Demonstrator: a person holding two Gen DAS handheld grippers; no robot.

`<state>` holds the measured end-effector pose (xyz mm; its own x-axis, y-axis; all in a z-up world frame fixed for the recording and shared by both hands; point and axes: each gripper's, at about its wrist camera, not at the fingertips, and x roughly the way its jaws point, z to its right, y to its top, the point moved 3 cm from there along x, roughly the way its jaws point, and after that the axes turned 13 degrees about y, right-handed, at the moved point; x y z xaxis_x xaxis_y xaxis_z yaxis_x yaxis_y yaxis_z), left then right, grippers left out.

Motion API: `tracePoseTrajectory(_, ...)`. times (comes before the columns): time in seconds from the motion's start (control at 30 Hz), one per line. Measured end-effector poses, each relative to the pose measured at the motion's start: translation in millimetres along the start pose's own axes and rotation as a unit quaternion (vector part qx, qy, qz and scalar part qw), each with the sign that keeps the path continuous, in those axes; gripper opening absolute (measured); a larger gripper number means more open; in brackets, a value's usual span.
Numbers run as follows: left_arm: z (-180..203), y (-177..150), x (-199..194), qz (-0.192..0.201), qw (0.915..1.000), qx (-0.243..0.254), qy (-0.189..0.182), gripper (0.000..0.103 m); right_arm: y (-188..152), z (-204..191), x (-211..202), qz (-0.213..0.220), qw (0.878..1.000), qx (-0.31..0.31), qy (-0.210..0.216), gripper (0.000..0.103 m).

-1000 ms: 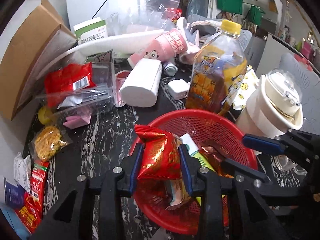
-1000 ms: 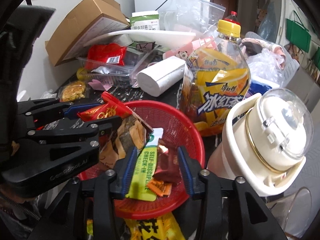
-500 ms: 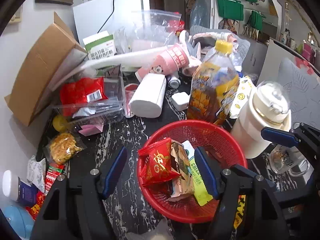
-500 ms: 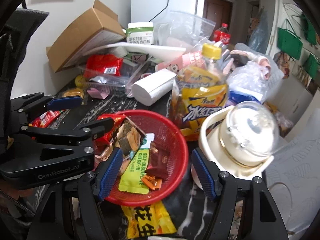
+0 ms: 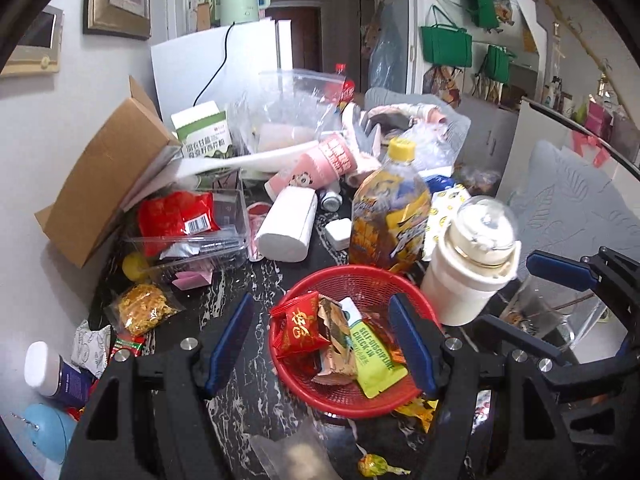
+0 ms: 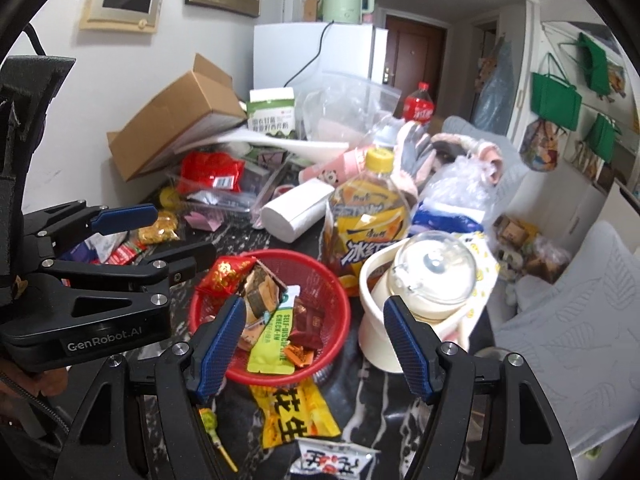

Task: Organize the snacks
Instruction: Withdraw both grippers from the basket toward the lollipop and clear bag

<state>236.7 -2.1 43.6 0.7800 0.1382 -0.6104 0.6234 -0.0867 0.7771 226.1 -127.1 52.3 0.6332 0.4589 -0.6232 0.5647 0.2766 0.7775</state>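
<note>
My left gripper [image 5: 320,344] and right gripper [image 6: 314,344]: both wide open, empty | yellow peanut packet [image 6: 298,412] lies lengthwise just before round red plastic basket [image 6: 336,288], nearest my right gripper.

surface: dark marbled table [image 5: 256,300] | on it: red basket [image 5: 304,380], tea bottle [image 5: 384,216], tissue pack [image 5: 288,224]

One red basket [image 5: 308,376], two bottles [image 6: 370,216], two grippers [image 5: 320,344]

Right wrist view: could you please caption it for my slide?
Open right gripper above the red basket of snacks, yellow packet lying outside it.
</note>
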Motion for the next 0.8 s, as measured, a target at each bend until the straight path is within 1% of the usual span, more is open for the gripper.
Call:
tracePoseTrajectory(0.17,-2,0,-22,0.018,0.9998,-0.002,-0.003,0.069,-3,-5,-24,0.017,1.000,0.002,-0.005,0.072)
tracePoseTrajectory(0.43,-5,-9,-61,0.043,0.9989,-0.006,-0.018,0.069,-13,-17,-65,0.046,0.999,0.005,-0.013,0.072)
tracePoseTrajectory(0.5,-5,-12,-70,0.047,0.9986,-0.005,-0.023,0.069,-17,-20,-74,0.052,0.999,0.006,-0.014,0.072)
tracePoseTrajectory(0.57,-5,-16,-78,0.051,0.9983,-0.003,-0.027,0.069,-22,-23,-82,0.059,0.998,0.008,-0.016,0.075)
tracePoseTrajectory(0.8,-1,-35,-108,0.064,0.9971,0.005,-0.042,0.069,-40,-35,-104,0.069,0.997,0.011,-0.015,0.075)
